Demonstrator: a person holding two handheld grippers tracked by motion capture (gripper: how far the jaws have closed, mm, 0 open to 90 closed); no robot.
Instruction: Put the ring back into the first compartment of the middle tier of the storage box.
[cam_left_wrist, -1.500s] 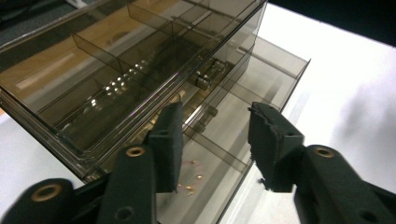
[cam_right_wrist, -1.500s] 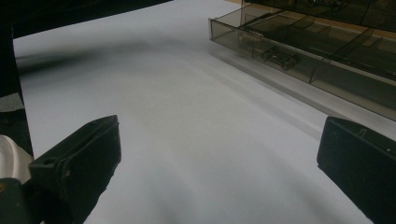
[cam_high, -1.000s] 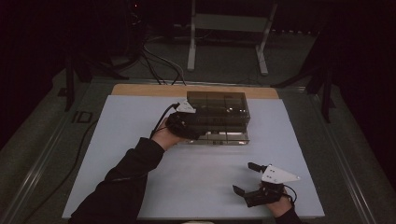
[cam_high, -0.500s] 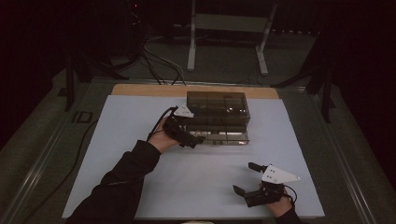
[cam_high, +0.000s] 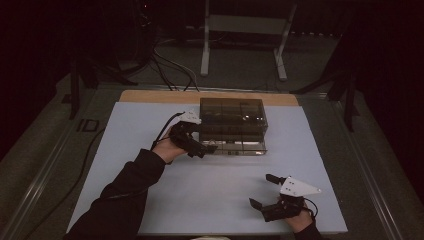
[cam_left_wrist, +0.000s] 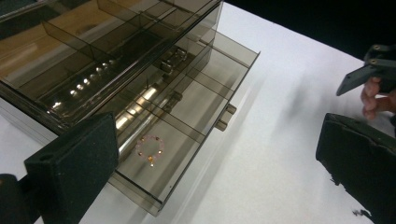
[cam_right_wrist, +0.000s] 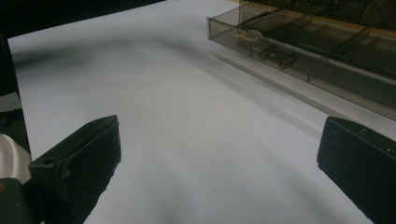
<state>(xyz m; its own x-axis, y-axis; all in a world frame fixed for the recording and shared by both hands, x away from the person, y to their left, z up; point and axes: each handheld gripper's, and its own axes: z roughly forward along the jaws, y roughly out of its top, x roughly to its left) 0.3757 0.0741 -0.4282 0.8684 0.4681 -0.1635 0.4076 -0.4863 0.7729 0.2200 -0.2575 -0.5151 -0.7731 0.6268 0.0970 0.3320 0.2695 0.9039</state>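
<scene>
A smoky clear drawer box (cam_high: 232, 120) stands at the table's far middle. Its bottom drawer (cam_left_wrist: 187, 116) is pulled out, and a small pink bead bracelet (cam_left_wrist: 150, 150) lies in the drawer's end compartment. My left gripper (cam_high: 205, 148) hovers at the drawer's front left corner, open, with nothing between its jaws (cam_left_wrist: 219, 140). My right gripper (cam_high: 263, 192) rests low near the table's front right, open and empty (cam_right_wrist: 219, 149), pointing toward the drawer (cam_right_wrist: 299, 56) and the bracelet (cam_right_wrist: 250, 33). The right gripper also appears far off in the left gripper view (cam_left_wrist: 369, 74).
A white sheet (cam_high: 210, 195) covers the table, with a wooden strip (cam_high: 150, 96) along the far edge. A cable (cam_high: 92, 145) trails off the left side. A metal stand (cam_high: 245, 30) and more cables sit on the floor behind.
My left gripper has shifted slightly back and left from the box's front. The right gripper has hardly moved.
</scene>
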